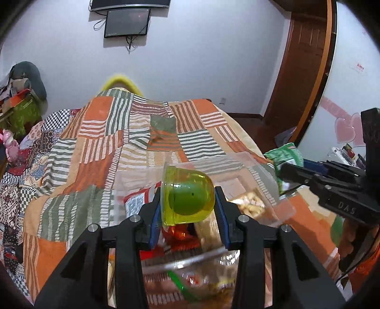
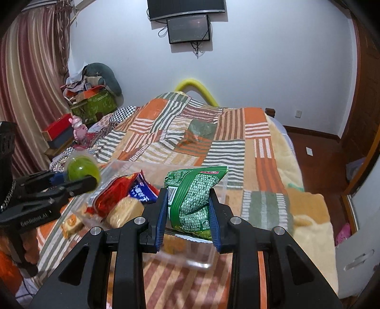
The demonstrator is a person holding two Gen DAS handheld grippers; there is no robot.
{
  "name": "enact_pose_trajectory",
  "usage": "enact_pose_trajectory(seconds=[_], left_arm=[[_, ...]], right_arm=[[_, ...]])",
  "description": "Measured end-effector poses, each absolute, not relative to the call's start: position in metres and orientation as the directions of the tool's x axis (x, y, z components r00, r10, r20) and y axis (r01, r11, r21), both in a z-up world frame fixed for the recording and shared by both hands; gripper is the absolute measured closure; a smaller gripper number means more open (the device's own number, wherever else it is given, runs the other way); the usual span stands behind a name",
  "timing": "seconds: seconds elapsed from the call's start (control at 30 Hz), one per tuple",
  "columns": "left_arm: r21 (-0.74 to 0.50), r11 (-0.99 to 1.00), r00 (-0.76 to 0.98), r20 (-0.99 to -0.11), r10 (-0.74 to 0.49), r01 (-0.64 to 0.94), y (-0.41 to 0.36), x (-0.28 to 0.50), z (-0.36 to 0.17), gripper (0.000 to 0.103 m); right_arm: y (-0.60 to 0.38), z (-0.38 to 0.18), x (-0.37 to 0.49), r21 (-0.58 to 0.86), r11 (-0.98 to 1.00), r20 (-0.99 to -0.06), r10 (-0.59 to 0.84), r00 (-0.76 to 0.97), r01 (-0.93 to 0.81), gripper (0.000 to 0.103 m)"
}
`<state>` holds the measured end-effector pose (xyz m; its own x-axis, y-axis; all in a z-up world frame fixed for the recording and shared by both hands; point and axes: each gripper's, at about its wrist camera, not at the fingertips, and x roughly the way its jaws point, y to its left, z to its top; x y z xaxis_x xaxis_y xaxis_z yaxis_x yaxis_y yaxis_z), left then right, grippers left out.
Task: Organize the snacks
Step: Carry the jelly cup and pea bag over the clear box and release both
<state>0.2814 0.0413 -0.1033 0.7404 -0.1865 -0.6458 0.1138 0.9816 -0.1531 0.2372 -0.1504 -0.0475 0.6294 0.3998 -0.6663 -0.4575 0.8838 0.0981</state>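
Gripping a green jelly cup (image 1: 187,195) between its blue pads, the left gripper (image 1: 188,204) is closed to the cup's width, the cup lying on its side with its flat rim toward the left pad and its dome toward the right. The right gripper (image 2: 188,209) is pinched tight on a green snack bag (image 2: 193,197), the foil creased between the pads and the bag's top standing above them.

Both tools hang above a bed covered with a striped patchwork quilt (image 1: 99,133) in orange, green and white. Beneath and just beyond the left gripper sits a clear plastic container (image 1: 251,166) holding packets, among them a red packet (image 2: 114,192), a blue-and-white packet (image 2: 142,192) and round pale biscuits (image 2: 123,211). A small orange-printed wrapped snack (image 2: 71,224) lies on the quilt just left of the container. A second clear tub, blurred, shows directly under the left gripper; its contents cannot be made out.

From the right wrist view, the left gripper and its cup appear at the left, near the container's left edge; from the left wrist view, the right gripper and bag appear at the right. On the far wall hang a television (image 2: 186,8) and a smaller screen (image 2: 188,28). Striped curtains (image 2: 30,78) and piled boxes stand far left.
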Motion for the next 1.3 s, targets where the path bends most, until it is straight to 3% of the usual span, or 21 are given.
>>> enact_pose_trajectory(seconds=[0.67, 0.83, 1.3], left_arm=[[-0.122, 0.985, 0.678, -0.715, -0.170, 0.119, 0.016, 0.340, -0.140, 0.063], [-0.085, 0.987, 0.716, -0.680, -0.158, 0.137, 0.012, 0.330, -0.127, 0.063], [-0.046, 0.992, 0.757, -0.642, -0.120, 0.118, 0.025, 0.285, -0.094, 0.060]], right_arm=[[-0.125, -0.089, 0.285, 0.068, 0.891, -0.749, 0.343, 0.566, -0.450, 0.074], [-0.125, -0.087, 0.282, 0.049, 0.886, -0.747, 0.339, 0.572, -0.461, 0.074], [-0.138, -0.057, 0.248, 0.054, 0.881, -0.702, 0.369, 0.610, -0.470, 0.060]])
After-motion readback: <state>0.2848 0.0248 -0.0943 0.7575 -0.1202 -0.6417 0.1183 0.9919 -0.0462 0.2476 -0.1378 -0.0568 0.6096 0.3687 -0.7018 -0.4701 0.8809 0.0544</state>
